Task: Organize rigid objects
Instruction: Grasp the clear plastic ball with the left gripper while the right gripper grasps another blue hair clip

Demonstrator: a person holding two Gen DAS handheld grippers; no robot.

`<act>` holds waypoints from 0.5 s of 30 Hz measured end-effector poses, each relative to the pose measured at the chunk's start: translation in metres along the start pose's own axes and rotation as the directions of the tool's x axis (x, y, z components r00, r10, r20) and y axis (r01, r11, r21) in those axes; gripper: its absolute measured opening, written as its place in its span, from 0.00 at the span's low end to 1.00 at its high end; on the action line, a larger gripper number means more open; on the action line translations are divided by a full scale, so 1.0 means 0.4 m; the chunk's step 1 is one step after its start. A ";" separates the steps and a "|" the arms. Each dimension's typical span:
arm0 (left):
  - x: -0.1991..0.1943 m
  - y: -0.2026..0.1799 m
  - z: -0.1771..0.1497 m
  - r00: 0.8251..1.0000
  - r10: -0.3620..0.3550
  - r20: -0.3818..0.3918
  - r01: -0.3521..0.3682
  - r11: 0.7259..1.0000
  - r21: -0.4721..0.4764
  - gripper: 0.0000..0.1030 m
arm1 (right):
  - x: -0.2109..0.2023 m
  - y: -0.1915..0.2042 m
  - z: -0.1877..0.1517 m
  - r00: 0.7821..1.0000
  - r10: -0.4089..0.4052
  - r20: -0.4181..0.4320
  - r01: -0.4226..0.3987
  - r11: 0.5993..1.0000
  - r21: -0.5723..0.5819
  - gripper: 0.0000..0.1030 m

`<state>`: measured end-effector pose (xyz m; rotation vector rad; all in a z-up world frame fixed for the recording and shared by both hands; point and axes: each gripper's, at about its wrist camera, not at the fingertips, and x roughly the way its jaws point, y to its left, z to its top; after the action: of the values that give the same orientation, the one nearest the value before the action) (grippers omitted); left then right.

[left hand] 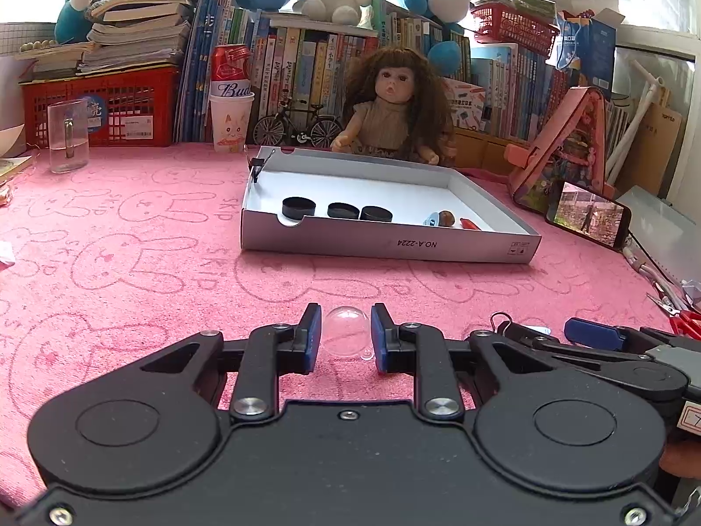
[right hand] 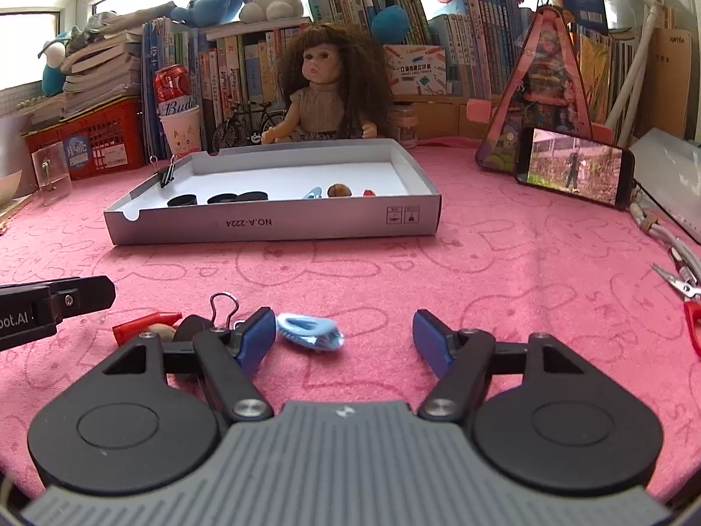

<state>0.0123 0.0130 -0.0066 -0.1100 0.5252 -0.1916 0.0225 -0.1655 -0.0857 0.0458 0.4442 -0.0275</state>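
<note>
Pink towel (left hand: 131, 241) printed with rabbits covers the whole work surface, and the shallow white box lid (left hand: 390, 247) sits on it well ahead of both my claws, its long side turned toward me. Inside that lid, along the near wall, lie three black caps (left hand: 299, 207), a blue clip (left hand: 431, 220), a brown nut-like piece (left hand: 447, 218) and a red cone (left hand: 469, 224); a binder clip (left hand: 258, 165) bites the far left corner.

Loose items still on the towel, judged as remaining work: a light blue hair clip (right hand: 310, 332), a red cone (right hand: 146, 323), a black round piece (right hand: 192, 328) and a wire-handled binder clip (right hand: 224, 307), all clustered near my right side.

My left claw (left hand: 346, 336) is drawn narrow around a clear plastic dome (left hand: 346, 332); the blue pads stand just at its sides, and I judge it gripped, though contact at the right pad is hard to confirm.

My right claw (right hand: 344, 339) stands wide and holds nothing. The hair clip lies between its fingers but hard against the left pad (right hand: 256, 335), well apart from the right one. Its long axis runs roughly across the opening, slanting down to the right. In my judgement the claw must shift slightly left to centre on it before closing.
</note>
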 end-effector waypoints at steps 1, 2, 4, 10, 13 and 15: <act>0.000 0.001 -0.001 1.000 0.001 -0.002 -0.001 1.000 -0.001 0.22 | -0.001 0.003 -0.002 1.000 -0.005 0.001 0.005 1.000 0.001 0.73; 0.001 0.001 -0.002 1.000 0.003 -0.004 -0.003 1.000 -0.001 0.22 | -0.003 0.006 -0.004 1.000 -0.009 0.006 0.009 1.000 0.005 0.71; 0.003 0.001 -0.003 1.000 0.002 -0.007 -0.002 1.000 -0.001 0.22 | -0.006 0.008 -0.009 1.000 -0.018 0.022 0.017 1.000 0.025 0.59; 0.000 -0.003 -0.006 1.000 -0.005 -0.002 0.005 1.000 0.005 0.22 | -0.007 0.019 -0.017 0.998 -0.034 0.048 0.032 0.999 0.032 0.50; -0.001 -0.005 -0.007 1.000 -0.009 0.000 0.009 1.000 0.007 0.22 | -0.008 0.020 -0.021 0.998 -0.033 0.058 0.031 0.999 0.034 0.42; -0.003 -0.006 -0.007 1.000 -0.011 0.004 0.011 1.000 0.011 0.22 | -0.010 0.018 -0.022 0.997 -0.037 0.064 0.034 0.999 0.041 0.34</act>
<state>0.0094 0.0106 -0.0081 -0.1023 0.5195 -0.2055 0.0156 -0.1577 -0.0916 0.0755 0.3800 -0.0727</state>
